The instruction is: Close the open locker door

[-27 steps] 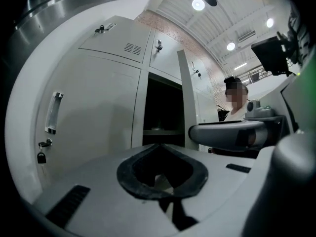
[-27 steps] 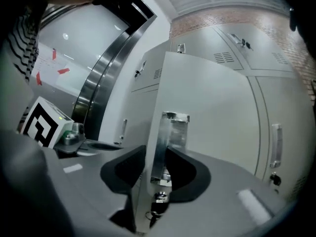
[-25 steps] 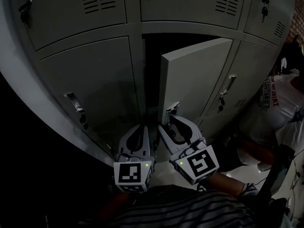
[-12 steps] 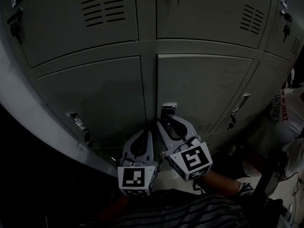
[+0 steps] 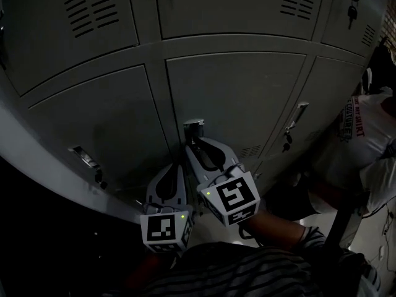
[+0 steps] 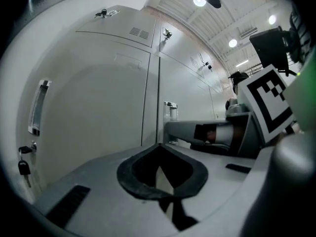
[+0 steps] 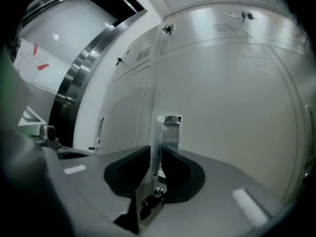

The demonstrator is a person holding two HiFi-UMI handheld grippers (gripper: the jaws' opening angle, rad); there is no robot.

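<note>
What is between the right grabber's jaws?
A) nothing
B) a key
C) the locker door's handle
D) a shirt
C: in the right gripper view the handle of the shut locker door stands between the jaws of the right gripper, which have just been closing on it.

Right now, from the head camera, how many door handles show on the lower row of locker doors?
3. Left handle on the left door, middle handle on the centre door, right handle on the right-hand door. More may lie outside the frame.
</note>
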